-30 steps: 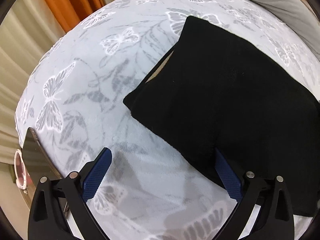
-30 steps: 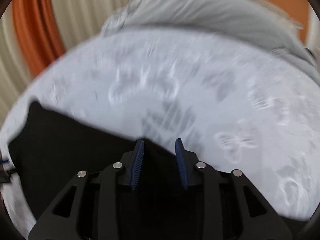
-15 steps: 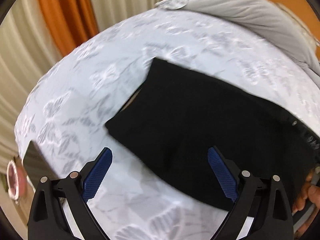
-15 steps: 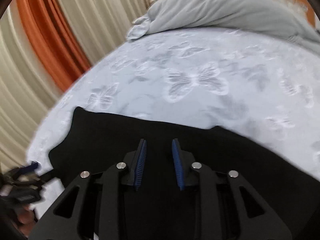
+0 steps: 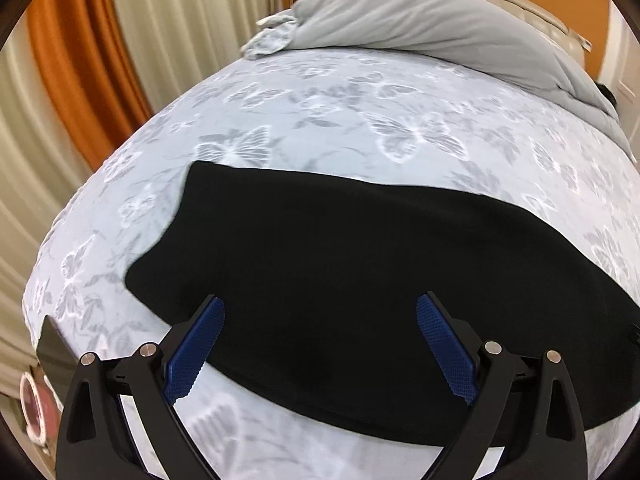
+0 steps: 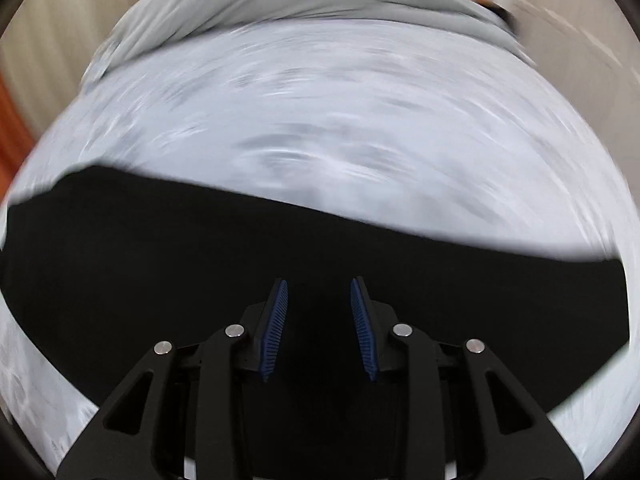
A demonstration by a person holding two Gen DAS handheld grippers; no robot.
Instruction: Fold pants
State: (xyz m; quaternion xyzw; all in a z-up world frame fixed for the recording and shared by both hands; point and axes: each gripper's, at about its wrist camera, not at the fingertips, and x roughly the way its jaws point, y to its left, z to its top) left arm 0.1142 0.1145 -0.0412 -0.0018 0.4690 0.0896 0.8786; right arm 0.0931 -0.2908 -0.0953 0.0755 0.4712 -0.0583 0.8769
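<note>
Butterfly-print bedspread (image 5: 320,128), grey duvet (image 5: 420,28) bunched at head. Black pants (image 5: 360,272) lay flat, already folded into a band. Left gripper (image 5: 318,340) spread wide, right gripper (image 6: 319,324) partly parted, both empty above cloth, probably positioning for the next fold.

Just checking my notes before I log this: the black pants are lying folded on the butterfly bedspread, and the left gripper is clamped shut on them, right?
Not quite. The black pants do lie folded on the butterfly bedspread, but the left gripper is not clamped on them: the left wrist view shows its blue fingers spread wide apart above the cloth, holding nothing.
</note>
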